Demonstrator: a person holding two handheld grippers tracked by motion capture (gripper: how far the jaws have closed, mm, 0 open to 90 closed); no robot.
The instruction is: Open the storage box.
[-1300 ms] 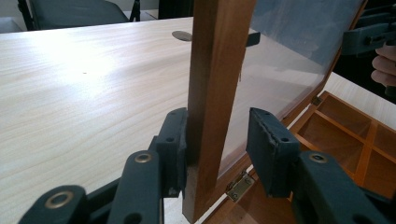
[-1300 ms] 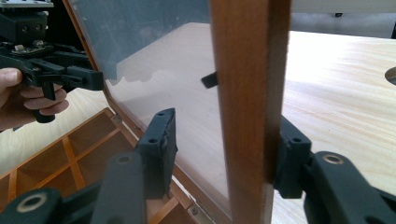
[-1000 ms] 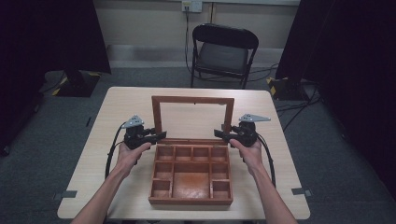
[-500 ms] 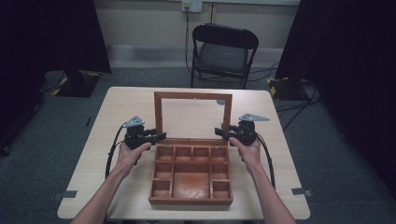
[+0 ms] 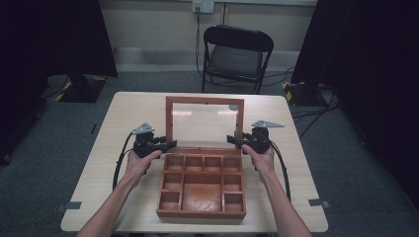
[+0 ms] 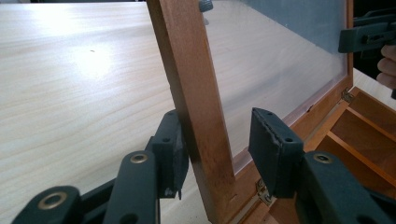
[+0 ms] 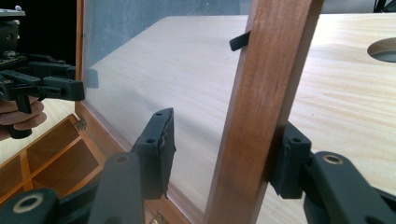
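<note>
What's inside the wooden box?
The wooden box is split into small compartments around one big middle one, and those in view look empty. The raised glass lid stands behind them. The near wall hides the bottoms of the front compartments.

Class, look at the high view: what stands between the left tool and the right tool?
The box's raised lid, a wooden frame with a clear pane, stands upright between the left tool and right tool in the high view.

I see my right gripper [image 7: 219, 149] around the wooden frame [image 7: 266, 107] of the glass lid: one pad touches it at 4 o'clock, the other stands apart. The left gripper [image 7: 42, 86] is at 9 o'clock.
</note>
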